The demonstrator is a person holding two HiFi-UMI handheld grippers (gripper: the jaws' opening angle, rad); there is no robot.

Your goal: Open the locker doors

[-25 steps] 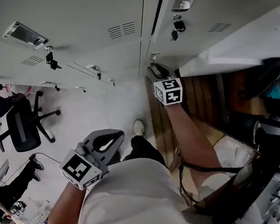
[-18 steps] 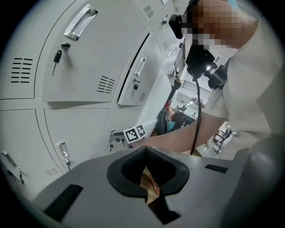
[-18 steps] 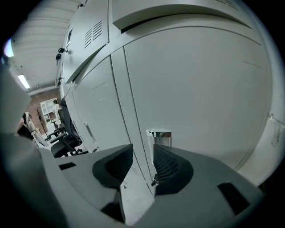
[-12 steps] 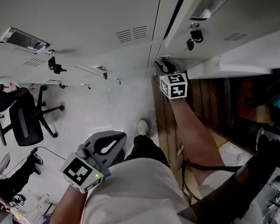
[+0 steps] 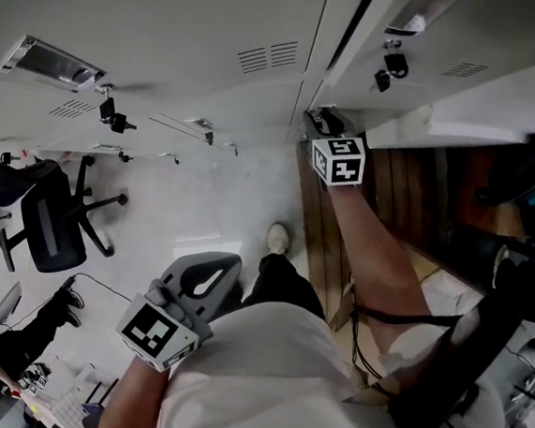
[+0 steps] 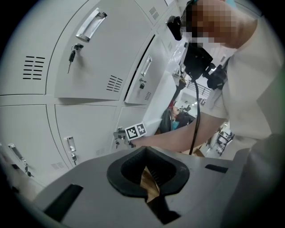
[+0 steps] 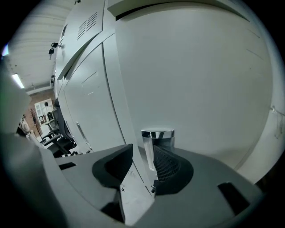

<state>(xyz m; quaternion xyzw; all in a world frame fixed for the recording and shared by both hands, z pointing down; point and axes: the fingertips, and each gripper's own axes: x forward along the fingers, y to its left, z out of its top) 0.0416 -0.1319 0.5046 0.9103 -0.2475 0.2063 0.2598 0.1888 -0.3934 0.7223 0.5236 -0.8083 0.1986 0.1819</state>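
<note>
Fingers apart and just opened a little wider, the right gripper (image 7: 143,156) has a locker's chrome handle (image 7: 156,134) standing between them, close against the right-hand pad. No clamp on it shows. Above the fingers, a neighbouring locker door (image 5: 434,46) already stands ajar, with a dark gap along its edge. To their left, the keyed doors (image 5: 171,39) are all shut, so most of the job appears to lie ahead. The left gripper (image 5: 217,268), its fingers together on nothing discernible, hangs low, well apart from the lockers.
</note>
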